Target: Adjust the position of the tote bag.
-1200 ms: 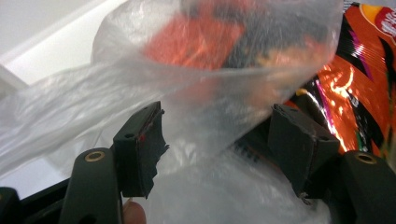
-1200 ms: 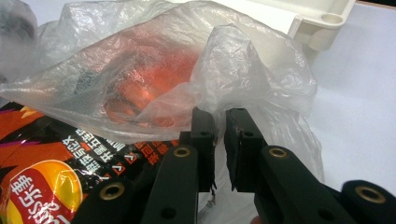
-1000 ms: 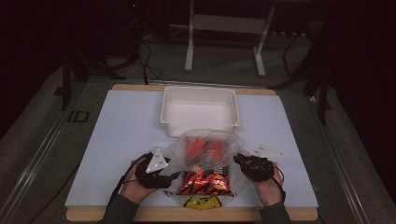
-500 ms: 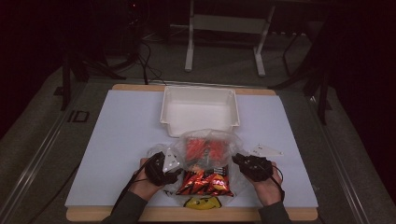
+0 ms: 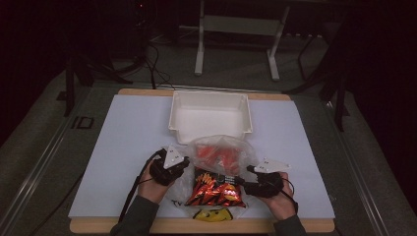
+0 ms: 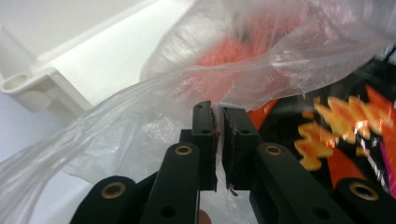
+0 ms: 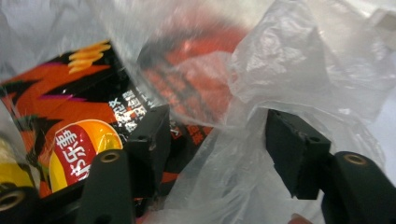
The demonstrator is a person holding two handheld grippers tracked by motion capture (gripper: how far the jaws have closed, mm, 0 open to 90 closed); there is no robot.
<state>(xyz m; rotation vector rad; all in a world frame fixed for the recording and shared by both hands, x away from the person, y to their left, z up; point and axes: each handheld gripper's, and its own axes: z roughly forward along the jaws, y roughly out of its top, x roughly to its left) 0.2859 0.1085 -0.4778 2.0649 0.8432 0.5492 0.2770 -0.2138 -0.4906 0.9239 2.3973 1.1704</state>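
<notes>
The clear plastic bag lies near the front edge of the white mat, just in front of the white bin, with a red-and-black snack packet and an orange pack inside. The left gripper has just closed and pinches a fold of the bag's film; the right gripper has just spread, with loose film between its jaws but unpressed. The bin holds nothing (so any packing or unpacking looks barely begun). Beyond the table the room is dark, with cables and a metal stand on the floor.
</notes>
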